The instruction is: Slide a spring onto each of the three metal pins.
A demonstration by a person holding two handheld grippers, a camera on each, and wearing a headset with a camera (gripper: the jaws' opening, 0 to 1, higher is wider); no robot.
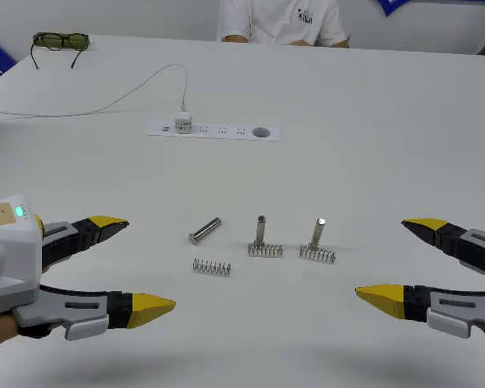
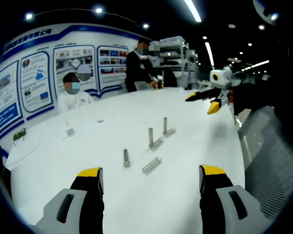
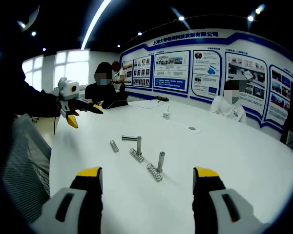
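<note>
Head view: my left gripper point(image 1: 151, 262) and right gripper point(image 1: 380, 257) flank the parts, fingers spread, empty. On the bench point(image 1: 372, 145), middle pin point(image 1: 260, 231) and right pin point(image 1: 318, 232) stand upright, left pin point(image 1: 204, 230) lies flat; three springs point(image 1: 211, 267) lie beside them.

The left gripper point(image 1: 149, 263) and the right gripper point(image 1: 381, 259) both have bright yellow tips on black fingers with pale grey bodies, and a small green light point(image 1: 19, 212) glows on the left one's white housing. The pins point(image 1: 204, 231) are shiny silver and the springs point(image 1: 211, 267) a duller silver-grey, on a plain white table point(image 1: 388, 121) with a white power strip point(image 1: 218, 129), charger point(image 1: 183, 123) and cable point(image 1: 129, 93). The glasses point(image 1: 61, 40) have dark green lenses, the seated person's shirt point(image 1: 267, 20) is white, and the wall panels point(image 3: 205, 68) are white edged in blue.
</note>
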